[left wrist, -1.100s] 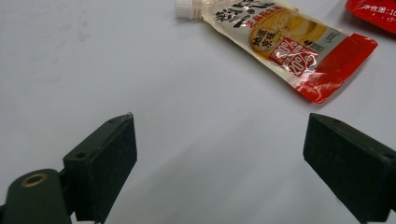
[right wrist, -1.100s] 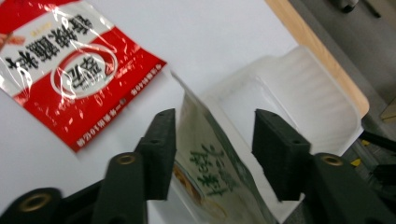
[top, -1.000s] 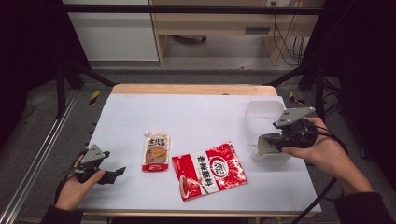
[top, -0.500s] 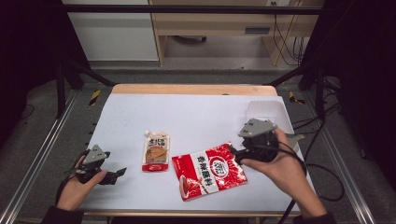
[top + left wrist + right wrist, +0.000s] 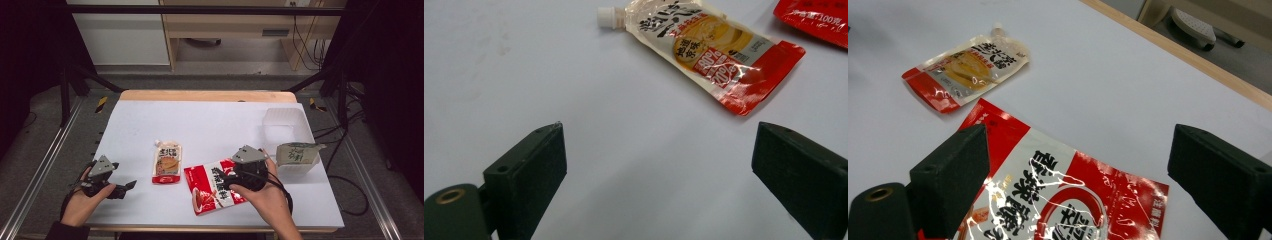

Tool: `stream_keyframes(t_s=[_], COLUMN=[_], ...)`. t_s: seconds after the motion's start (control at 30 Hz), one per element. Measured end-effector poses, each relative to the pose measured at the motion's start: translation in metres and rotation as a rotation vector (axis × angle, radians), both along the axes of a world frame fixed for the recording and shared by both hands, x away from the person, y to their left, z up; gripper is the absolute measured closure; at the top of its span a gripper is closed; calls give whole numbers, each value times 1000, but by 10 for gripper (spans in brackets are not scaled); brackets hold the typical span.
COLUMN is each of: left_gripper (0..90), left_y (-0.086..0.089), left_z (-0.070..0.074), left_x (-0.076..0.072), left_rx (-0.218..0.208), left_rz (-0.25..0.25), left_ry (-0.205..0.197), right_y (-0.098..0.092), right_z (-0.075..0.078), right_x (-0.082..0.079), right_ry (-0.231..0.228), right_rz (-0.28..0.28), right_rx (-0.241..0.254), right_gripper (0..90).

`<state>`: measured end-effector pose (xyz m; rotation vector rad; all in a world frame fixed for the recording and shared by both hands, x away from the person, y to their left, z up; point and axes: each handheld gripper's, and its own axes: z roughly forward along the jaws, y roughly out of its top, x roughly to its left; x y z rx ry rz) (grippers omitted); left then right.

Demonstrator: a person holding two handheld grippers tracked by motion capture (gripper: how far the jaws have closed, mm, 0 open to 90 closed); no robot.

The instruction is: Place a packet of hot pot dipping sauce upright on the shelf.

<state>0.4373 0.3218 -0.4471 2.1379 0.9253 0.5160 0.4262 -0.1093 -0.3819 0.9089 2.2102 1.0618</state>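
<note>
The red-and-white snack packet (image 5: pixel 214 186) lies flat near the table's front edge (image 5: pixel 220 227), bare white surface behind it. The right gripper (image 5: pixel 229 179) has come in from the clear tub (image 5: pixel 290 145) at the right edge and now hangs over the packet; its jaws, just opening, stand wide and empty. The spouted pouch (image 5: pixel 167 162) lies just left. The left gripper (image 5: pixel 127 186) sits open, unmoved.

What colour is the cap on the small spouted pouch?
White; the cap on the pouch shows best in the left gripper view.
</note>
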Motion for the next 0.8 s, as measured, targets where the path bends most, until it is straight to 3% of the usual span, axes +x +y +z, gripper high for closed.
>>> stream_keyframes(t_s=[0.07,0.1,0.23,0.4,0.6,0.67,0.7,0.73,0.8], left_gripper=[72,72,77,96,138,154,160,161,162], left_y=[-2,-3,-12,-25,-39,-43,-43,-43,-44], left_z=[1,1,4,7,3,-2,-2,-3,-6], left_x=[0,1,9,28,59,65,65,65,61], left_rx=[0,3,12,25,44,27,27,23,32], left_rz=[-4,-8,-30,-53,-63,-47,-47,-45,-48], left_ry=[-17,-21,-27,-15,11,14,14,18,17], right_y=[4,4,7,12,15,15,15,16,17], right_z=[-11,-11,-36,-53,-59,-59,-59,-60,-60], right_x=[1,1,-1,-3,-7,-9,-9,-11,-11], right_ry=[1,1,-10,-38,-52,-49,-49,-42,-36], right_rz=[-7,-7,-16,-21,-4,1,1,23,33], right_rx=[33,33,29,22,-5,-11,-11,-12,-13], right_gripper=[110,110,144,184,202,215,215,313,325])
